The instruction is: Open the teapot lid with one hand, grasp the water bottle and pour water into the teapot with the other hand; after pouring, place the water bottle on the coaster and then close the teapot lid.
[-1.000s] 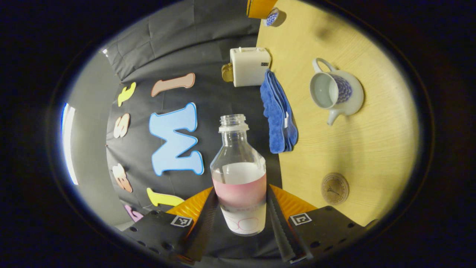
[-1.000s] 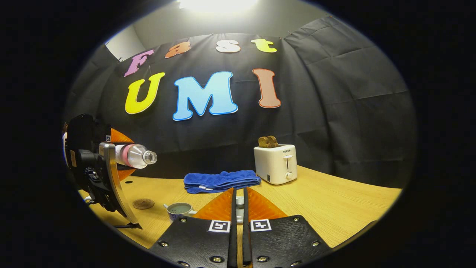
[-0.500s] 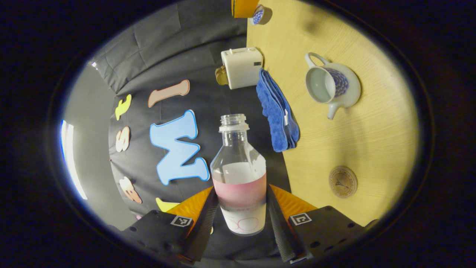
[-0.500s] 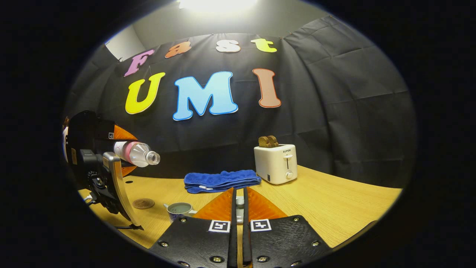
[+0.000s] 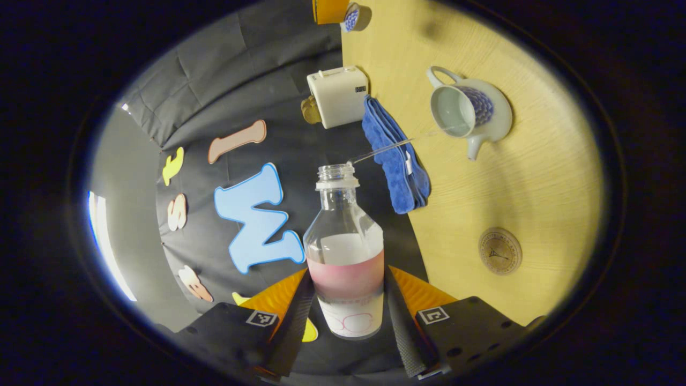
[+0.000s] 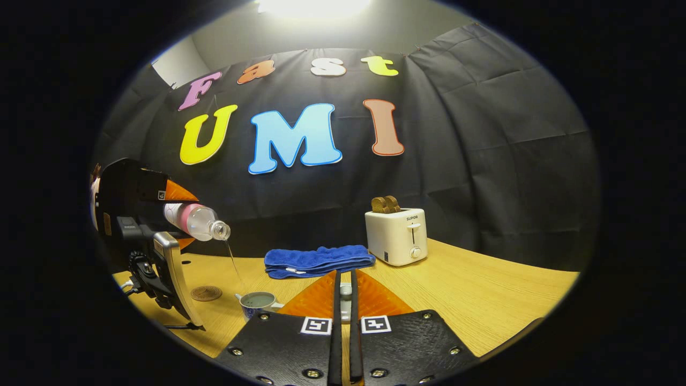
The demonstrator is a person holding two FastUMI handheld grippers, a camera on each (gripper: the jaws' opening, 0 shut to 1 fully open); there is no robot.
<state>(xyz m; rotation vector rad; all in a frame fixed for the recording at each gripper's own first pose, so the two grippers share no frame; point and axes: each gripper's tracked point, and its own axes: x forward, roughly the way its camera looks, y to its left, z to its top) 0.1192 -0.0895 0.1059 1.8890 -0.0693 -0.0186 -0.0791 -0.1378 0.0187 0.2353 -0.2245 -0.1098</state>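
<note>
Across the wooden table (image 5: 482, 214) we see the open teapot (image 5: 466, 115) at about one o'clock from the water bottle (image 5: 345, 252), with the coaster (image 5: 499, 251) at three o'clock. Our left gripper (image 5: 345, 316) clamps the bottle, now tipped further than half a second ago, and a thin water stream (image 5: 396, 145) newly runs into the teapot. Our right gripper (image 6: 345, 292) stays closed on the lid (image 6: 346, 291), unmoved.

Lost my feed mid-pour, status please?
Left tool shut on bottle, tipped, stream entering open teapot. Right tool holds lid. Coaster unblocked.

Recording booth: black cloth wall (image 6: 482, 161), toaster (image 6: 396, 236) on table (image 6: 482, 289).
</note>
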